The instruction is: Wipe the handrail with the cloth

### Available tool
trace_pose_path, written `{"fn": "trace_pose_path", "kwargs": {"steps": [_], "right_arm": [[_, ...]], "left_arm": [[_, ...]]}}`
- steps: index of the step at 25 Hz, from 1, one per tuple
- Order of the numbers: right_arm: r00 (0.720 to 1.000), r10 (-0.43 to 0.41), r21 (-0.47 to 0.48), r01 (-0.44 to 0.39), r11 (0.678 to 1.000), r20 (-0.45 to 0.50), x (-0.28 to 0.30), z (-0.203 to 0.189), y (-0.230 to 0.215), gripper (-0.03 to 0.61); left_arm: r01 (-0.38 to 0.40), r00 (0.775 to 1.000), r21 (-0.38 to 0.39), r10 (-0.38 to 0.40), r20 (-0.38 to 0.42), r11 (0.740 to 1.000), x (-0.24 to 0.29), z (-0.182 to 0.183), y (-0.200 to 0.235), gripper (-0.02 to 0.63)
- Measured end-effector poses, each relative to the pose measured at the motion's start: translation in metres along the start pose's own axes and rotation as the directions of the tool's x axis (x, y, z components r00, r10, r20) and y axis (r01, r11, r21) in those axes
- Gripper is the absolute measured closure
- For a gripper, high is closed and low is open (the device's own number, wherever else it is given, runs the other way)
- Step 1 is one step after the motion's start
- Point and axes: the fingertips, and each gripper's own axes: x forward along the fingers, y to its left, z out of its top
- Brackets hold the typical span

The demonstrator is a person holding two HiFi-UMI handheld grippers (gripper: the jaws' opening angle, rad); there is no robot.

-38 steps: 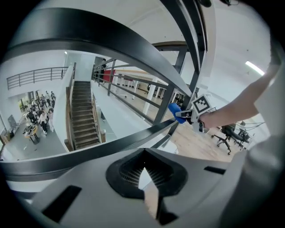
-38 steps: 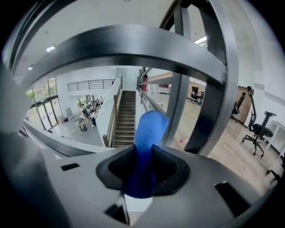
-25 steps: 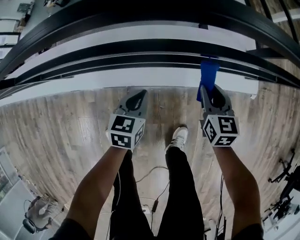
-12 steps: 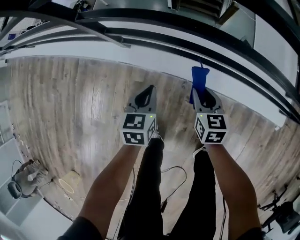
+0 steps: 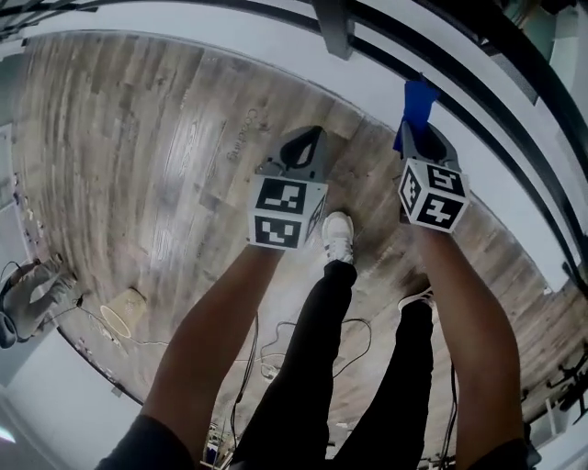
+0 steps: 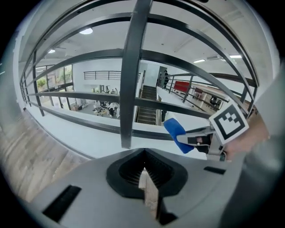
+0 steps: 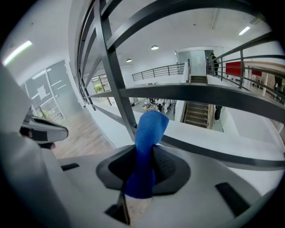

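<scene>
The handrail (image 5: 491, 57) is a set of dark metal bars that crosses the head view's top right, with an upright post (image 5: 333, 22). My right gripper (image 5: 420, 131) is shut on a blue cloth (image 5: 419, 99), which sticks up from the jaws toward the lower bars. In the right gripper view the cloth (image 7: 148, 141) stands in front of a dark rail (image 7: 209, 96) without clearly touching it. My left gripper (image 5: 304, 151) is shut and holds nothing. In the left gripper view the left gripper (image 6: 144, 172) faces the post (image 6: 132, 75), with the cloth (image 6: 176, 133) off to its right.
I stand on a wood plank floor (image 5: 138, 156) beside the railing, with my black-trousered legs and a white shoe (image 5: 337, 236) below the grippers. Cables (image 5: 276, 353) and a ring of tape (image 5: 116, 322) lie on the floor. Beyond the bars lie an open atrium and a staircase (image 7: 198, 115).
The head view has swung, so the railing has moved from across the top to the top right corner. Both grippers stayed shut, and the cloth stayed in the right one.
</scene>
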Motion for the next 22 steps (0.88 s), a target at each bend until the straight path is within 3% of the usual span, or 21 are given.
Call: {"fn": "trace_pose_path", "kwargs": {"steps": [4, 9, 13, 22], "right_arm": [[1.0, 0.0, -0.024, 0.0, 1.0, 0.02, 0.058, 0.03, 0.02, 0.474], [1.0, 0.002, -0.057, -0.001, 0.998, 0.016, 0.126, 0.049, 0.05, 0.474], [1.0, 0.012, -0.161, -0.01, 0.987, 0.012, 0.164, 0.06, 0.069, 0.474], [0.992, -0.076, -0.129, 0.062, 0.99, -0.103, 0.207, 0.053, 0.044, 0.474]], "left_arm": [[-0.054, 0.998, 0.023, 0.053, 0.03, 0.998, 0.007, 0.01, 0.056, 0.609], [-0.064, 0.998, -0.035, 0.065, 0.024, 0.997, 0.016, 0.007, 0.099, 0.609], [-0.067, 0.997, -0.028, 0.068, 0.036, 0.997, 0.013, -0.006, 0.118, 0.609], [-0.12, 0.993, -0.058, 0.119, -0.018, 0.991, -0.008, -0.063, 0.147, 0.61]]}}
